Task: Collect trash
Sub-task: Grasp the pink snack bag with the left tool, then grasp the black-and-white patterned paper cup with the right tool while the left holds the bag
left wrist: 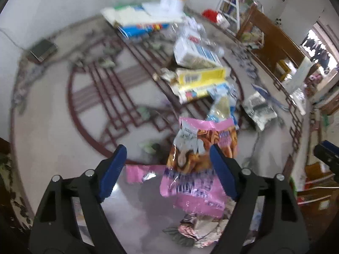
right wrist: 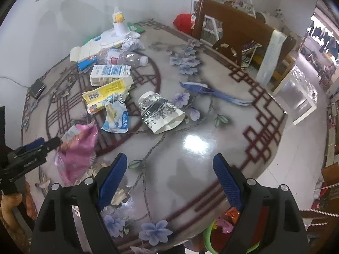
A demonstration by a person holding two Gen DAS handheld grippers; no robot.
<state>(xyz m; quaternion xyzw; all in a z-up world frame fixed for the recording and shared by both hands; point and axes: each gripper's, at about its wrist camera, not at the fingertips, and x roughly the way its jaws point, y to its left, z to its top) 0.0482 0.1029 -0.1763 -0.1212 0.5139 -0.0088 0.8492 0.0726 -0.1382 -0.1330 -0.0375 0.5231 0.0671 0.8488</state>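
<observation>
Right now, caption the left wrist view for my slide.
Open left gripper over a pink snack bag on the littered table.

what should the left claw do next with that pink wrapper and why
Probably lower a little further and close. The left claw is open, and the pink wrapper lies on the table between its fingers, nearer one of them, with no pad clearly pressing it. The right claw hangs open over bare table, so it isn't in the way.

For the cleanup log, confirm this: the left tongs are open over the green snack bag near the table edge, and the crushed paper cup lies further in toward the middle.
One thing is wrong: the snack bag under the open left tongs is pink, not green, as the left wrist view shows. The crushed paper cup does lie further in on the table.
</observation>
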